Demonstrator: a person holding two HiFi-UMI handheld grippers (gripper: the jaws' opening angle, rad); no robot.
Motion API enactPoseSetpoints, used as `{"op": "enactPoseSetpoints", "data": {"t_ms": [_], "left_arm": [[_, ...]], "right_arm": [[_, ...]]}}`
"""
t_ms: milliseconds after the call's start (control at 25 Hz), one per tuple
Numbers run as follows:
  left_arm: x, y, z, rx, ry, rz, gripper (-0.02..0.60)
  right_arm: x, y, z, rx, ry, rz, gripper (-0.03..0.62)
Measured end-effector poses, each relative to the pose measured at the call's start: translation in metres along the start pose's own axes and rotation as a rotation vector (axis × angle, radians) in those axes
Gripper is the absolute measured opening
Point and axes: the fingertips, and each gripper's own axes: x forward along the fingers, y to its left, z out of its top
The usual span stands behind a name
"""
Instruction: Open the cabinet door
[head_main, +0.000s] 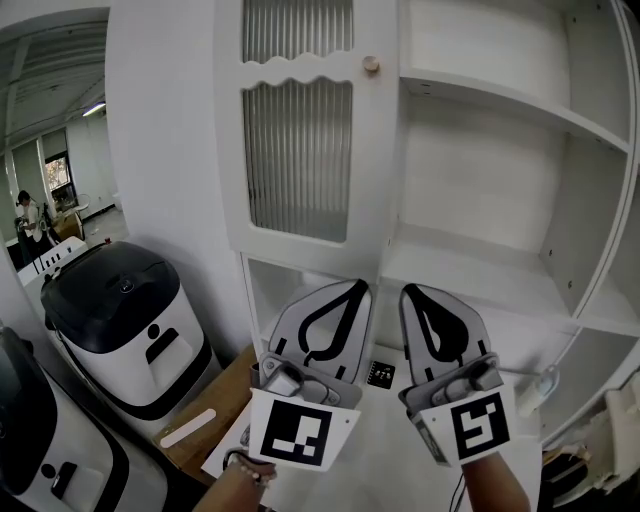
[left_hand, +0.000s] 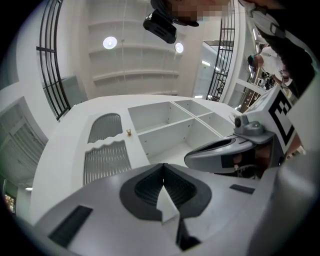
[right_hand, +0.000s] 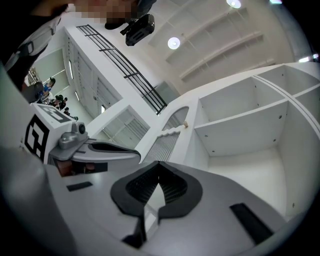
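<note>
The white cabinet door (head_main: 300, 130) has ribbed glass panels and a small round knob (head_main: 371, 65) near its right edge; it hangs closed, with open shelves to its right. My left gripper (head_main: 352, 290) and right gripper (head_main: 412, 293) are side by side below the door, both pointing up at the cabinet and apart from it. Each is shut with nothing between its jaws. In the left gripper view the shut gripper (left_hand: 163, 166) points toward the door (left_hand: 106, 159) and knob (left_hand: 128, 132). The right gripper view has its shut gripper (right_hand: 159, 164) below the knob (right_hand: 185, 124).
Open white shelves (head_main: 500, 110) fill the cabinet's right side. A white and black appliance (head_main: 125, 320) stands at the left, beside a wooden surface (head_main: 222, 392) with a flat wooden stick (head_main: 188, 428). A small black card (head_main: 380, 375) lies on the cabinet's lower ledge. A person (head_main: 25, 215) stands far off at the left.
</note>
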Motion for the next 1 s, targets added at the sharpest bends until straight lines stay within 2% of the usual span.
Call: {"op": "enactPoseSetpoints", "data": {"t_ms": [240,440,680,840,1000], "left_arm": [[0.024,0.01,0.011,-0.02,-0.053,0.002,0.002],[0.042,0.021,0.019,-0.003,-0.089,0.011,0.002],[0.065,0.047,0.031,-0.064,-0.132,0.053,0.002],[0.081,0.058,0.042,-0.033,-0.158,0.066,0.002],[0.097,0.066,0.052,-0.016,-0.176,0.068,0.002]], "right_arm": [[0.012,-0.013,0.007,0.038,0.021,0.004,0.0],[0.014,-0.028,0.013,0.0,0.012,-0.014,0.0],[0.017,-0.044,0.015,0.013,0.037,-0.025,0.0],[0.022,-0.059,0.022,-0.049,-0.006,-0.045,-0.001],[0.025,-0.065,0.025,-0.052,0.005,-0.048,0.0]]}}
